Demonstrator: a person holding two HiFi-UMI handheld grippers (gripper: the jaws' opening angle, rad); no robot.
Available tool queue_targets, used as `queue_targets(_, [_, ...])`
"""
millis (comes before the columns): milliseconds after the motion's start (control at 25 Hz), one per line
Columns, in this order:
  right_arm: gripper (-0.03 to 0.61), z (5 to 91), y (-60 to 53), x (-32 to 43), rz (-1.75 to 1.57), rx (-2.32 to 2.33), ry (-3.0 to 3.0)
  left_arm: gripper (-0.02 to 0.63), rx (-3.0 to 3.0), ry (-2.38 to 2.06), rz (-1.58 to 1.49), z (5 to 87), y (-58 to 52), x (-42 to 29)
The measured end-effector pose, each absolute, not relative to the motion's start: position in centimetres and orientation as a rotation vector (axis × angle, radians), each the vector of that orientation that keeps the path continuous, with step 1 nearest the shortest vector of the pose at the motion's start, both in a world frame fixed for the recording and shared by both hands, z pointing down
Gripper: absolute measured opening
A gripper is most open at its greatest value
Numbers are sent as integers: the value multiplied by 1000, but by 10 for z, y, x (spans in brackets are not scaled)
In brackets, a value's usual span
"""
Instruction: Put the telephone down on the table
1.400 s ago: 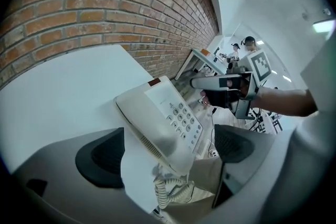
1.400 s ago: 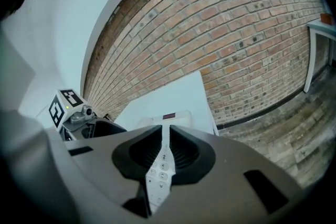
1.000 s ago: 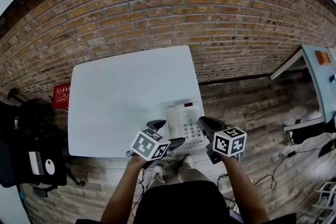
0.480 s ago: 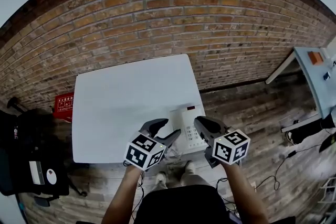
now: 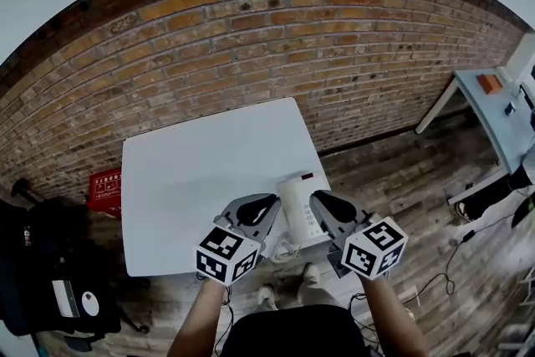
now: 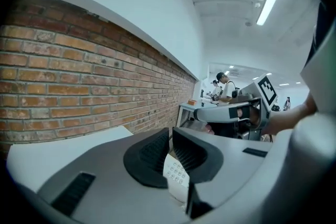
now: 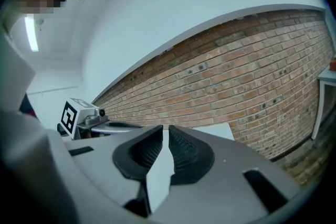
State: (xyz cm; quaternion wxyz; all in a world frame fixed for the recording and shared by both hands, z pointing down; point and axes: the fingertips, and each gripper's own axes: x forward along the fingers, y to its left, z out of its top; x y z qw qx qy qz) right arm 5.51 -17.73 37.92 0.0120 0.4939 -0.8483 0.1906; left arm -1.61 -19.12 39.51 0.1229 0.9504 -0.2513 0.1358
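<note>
A white desk telephone [image 5: 299, 210] lies flat at the near right corner of the white table [image 5: 201, 171], its coiled cord hanging over the front edge. Neither gripper touches it. My left gripper [image 5: 261, 210] hangs over the phone's left side. Its jaws have just been closing and now stand shut with nothing between them. In the left gripper view the keypad [image 6: 176, 178] shows below the left gripper [image 6: 170, 138]. My right gripper [image 5: 323, 203] hovers over the phone's right side, shut and empty, as its own view of the right gripper [image 7: 165, 136] shows.
A brick wall [image 5: 276, 46] runs behind the table. A red box [image 5: 104, 184] and dark bags [image 5: 42, 280] sit on the floor at the left. A second table [image 5: 493, 109] stands at the right, with cables [image 5: 456, 259] on the wooden floor. People [image 6: 223, 89] stand far off.
Both grippers have lifted up and away from the telephone, which stays on the table. The left jaws, wide open a second ago, have closed. The right jaws stayed shut.
</note>
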Motion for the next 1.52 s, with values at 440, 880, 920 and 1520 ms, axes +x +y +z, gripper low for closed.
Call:
queue_targets(440, [32,349,-143,26,430,1656,-2626,8,2867,-703,329,371,-164,-36])
queue_targets(880, [29,342,-123,8,379,1732,-2601,8,2911,-661,289,362,-149,-60])
queue_targets(920, [29,342,-122,8,376,1738,-2600,8,2913,-655,285,361,-147,-60])
queue_targets(1520, [29,328,-91,22,319,1752,-2604,8,2943,-612,230,344,-122,-38])
